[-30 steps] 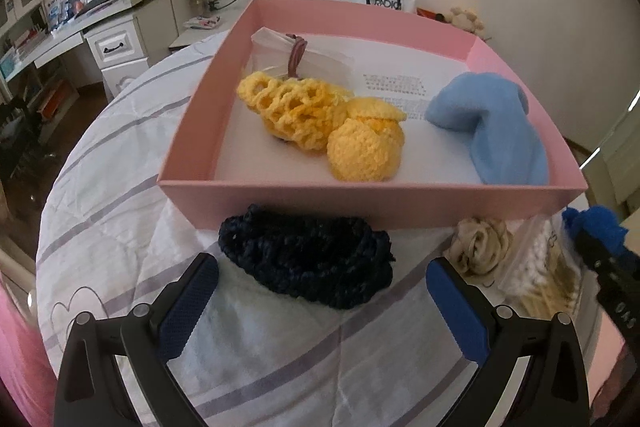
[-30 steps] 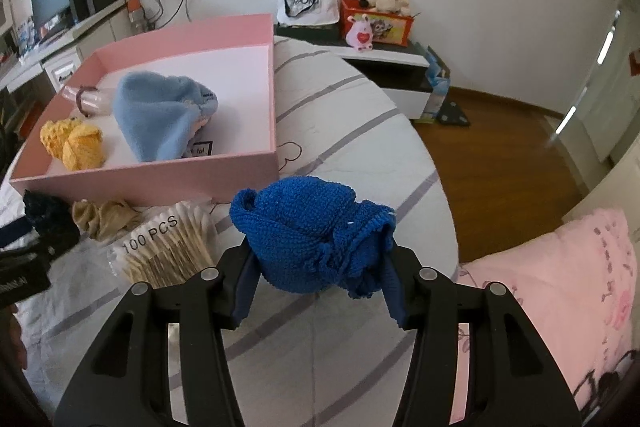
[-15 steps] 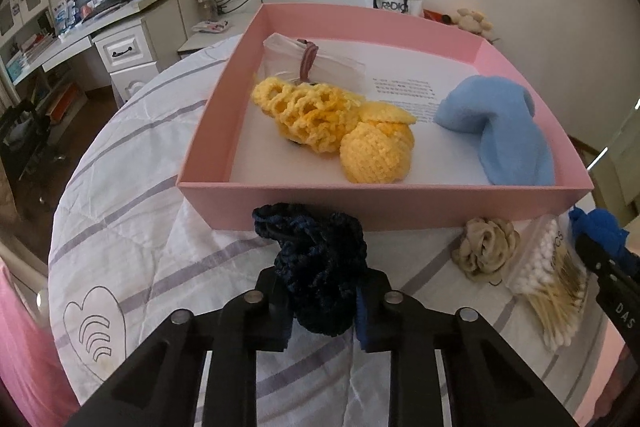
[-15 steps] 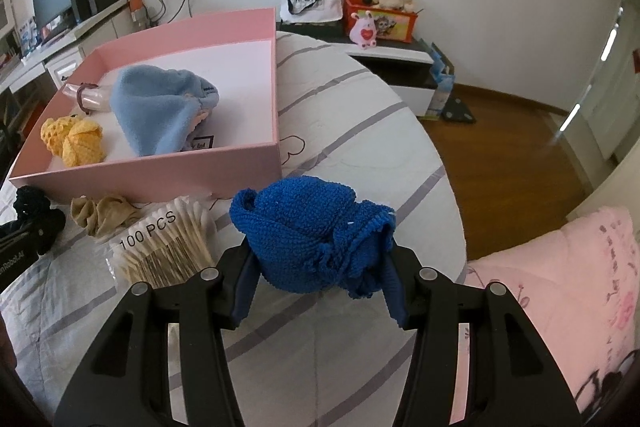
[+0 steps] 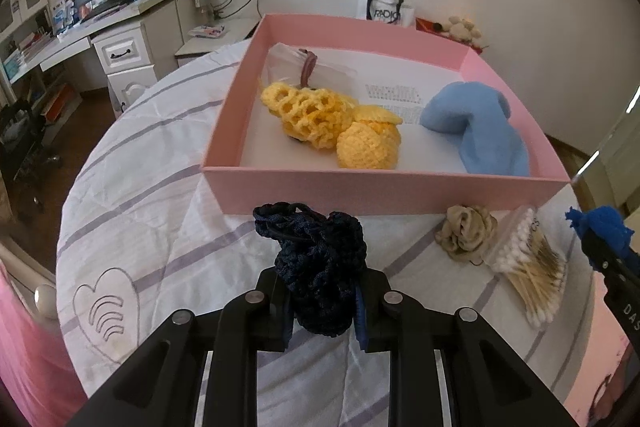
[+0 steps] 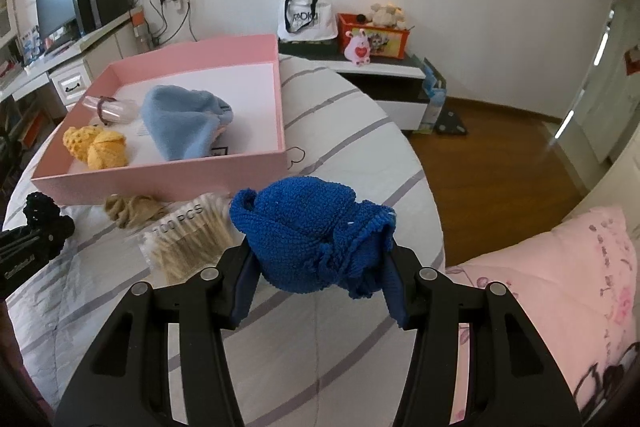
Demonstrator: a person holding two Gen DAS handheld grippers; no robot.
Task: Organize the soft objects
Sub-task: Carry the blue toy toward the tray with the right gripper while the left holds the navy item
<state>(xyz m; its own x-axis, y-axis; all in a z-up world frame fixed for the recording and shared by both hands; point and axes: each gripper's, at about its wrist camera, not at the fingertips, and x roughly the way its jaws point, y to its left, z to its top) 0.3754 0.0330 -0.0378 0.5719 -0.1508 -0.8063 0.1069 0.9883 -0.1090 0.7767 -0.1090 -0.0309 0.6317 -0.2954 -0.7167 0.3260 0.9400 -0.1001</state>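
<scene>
My left gripper (image 5: 322, 311) is shut on a dark navy knitted piece (image 5: 320, 263) and holds it above the striped cloth, just in front of the pink box (image 5: 384, 193). In the box lie yellow crochet pieces (image 5: 332, 123) and a light blue soft cloth (image 5: 480, 125). My right gripper (image 6: 316, 281) is shut on a bright blue knitted piece (image 6: 308, 231), held above the table to the right of the box (image 6: 160, 183). The left gripper shows at the left edge of the right wrist view (image 6: 36, 239).
A beige scrunchie (image 5: 466, 233) and a bag of cotton swabs (image 5: 528, 263) lie on the cloth right of the box front. The round table's edge drops to a wooden floor (image 6: 500, 155) on the right. A pink cushion (image 6: 560, 287) sits at lower right.
My left gripper closed on the navy knitted piece and lifted it off the cloth, backing slightly from the box. My right gripper kept hold of the blue piece and rose a little.
</scene>
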